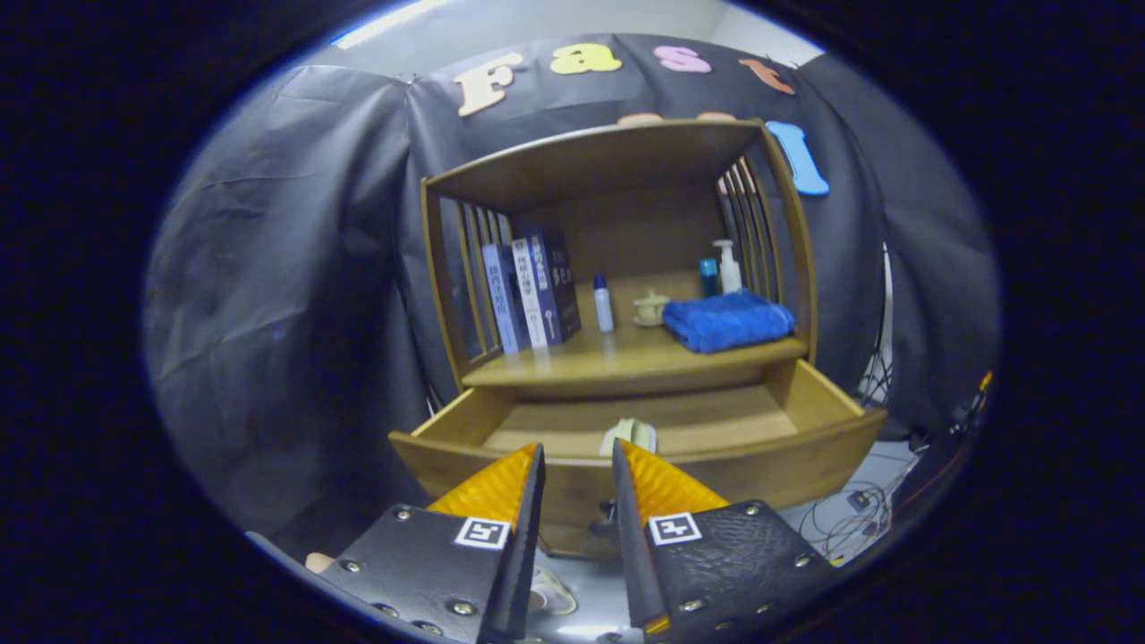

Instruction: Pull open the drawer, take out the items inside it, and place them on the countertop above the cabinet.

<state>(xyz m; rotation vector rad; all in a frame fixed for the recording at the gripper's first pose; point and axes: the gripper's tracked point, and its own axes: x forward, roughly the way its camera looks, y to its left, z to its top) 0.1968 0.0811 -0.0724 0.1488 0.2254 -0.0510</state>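
Wooden drawer (644, 447) stands pulled open under the cabinet's worktop (626, 362); judged step: fetching the contents. Tongs (578, 465) are spread, holding nothing, at the drawer's front edge. Pale folded item (629, 436) lies inside, just beyond the tips. Next: reach over the front, drop in, pinch it.

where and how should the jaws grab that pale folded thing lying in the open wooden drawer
Grip the pale folded item across its narrow width, coming down from above over the open wooden drawer's front panel. It lies flat on the drawer floor close behind that panel, so a level approach is probably blocked. The gripper hovers just before it, jaws apart and empty, already roughly in line with it.
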